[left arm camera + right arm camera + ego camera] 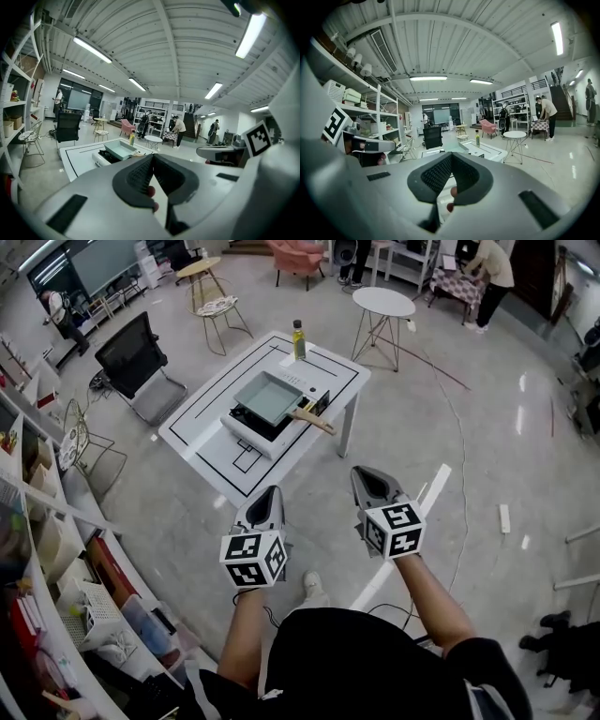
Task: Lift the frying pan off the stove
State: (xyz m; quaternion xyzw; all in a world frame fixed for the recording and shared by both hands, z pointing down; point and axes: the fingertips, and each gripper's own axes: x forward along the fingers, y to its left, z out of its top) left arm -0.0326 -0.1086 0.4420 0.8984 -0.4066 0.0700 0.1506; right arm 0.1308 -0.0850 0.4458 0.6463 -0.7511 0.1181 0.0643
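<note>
Short of white rectangular table (202, 427), left gripper (272, 491) and right gripper (366, 474) were held empty, jaws pressed together; grey-green square frying pan (269, 397) judged unreachable.

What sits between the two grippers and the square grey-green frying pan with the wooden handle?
In the head view, only shiny grey floor, the near strip of the white black-lined table, then the front of the white stove.

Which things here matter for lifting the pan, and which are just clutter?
Job: frying pan, stove, white table under it, left gripper, right gripper (both shut, empty).
Clutter: bottle on the table, black office chair, round side table, pink armchair.
</note>
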